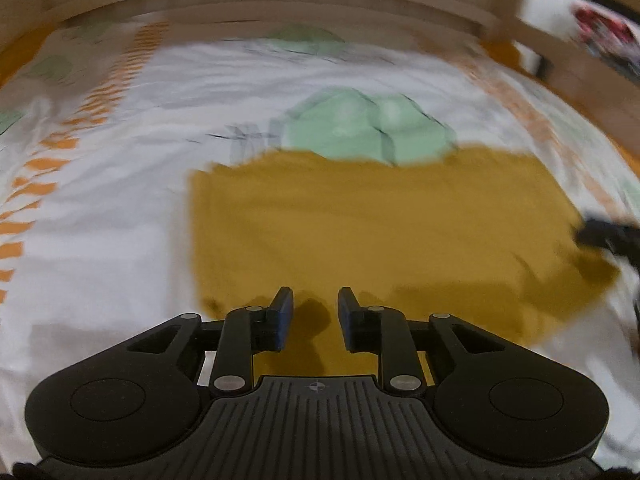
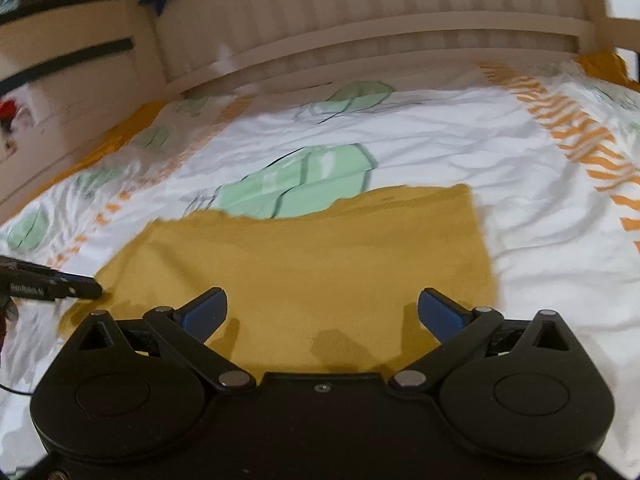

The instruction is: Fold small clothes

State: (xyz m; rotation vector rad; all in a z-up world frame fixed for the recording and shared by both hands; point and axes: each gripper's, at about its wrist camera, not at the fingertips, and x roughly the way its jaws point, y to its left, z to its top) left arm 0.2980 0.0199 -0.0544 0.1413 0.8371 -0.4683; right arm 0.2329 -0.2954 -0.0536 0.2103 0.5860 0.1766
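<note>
The mustard cloth [image 2: 304, 264] lies flat mid-frame on the white bedsheet [image 2: 460, 140] with green and orange prints. My left claw [image 1: 315, 312] sits over its near edge, jaws slightly apart, nothing pinched. My right claw [image 2: 322, 312] is spread wide above it, empty

We see a plain mustard-yellow garment [image 2: 320, 264] at frame centre on a white sheet [image 2: 440, 140] printed with mint-green shapes and orange dashed stripes; our black grippers carry blue pads [image 2: 204, 312].
</note>
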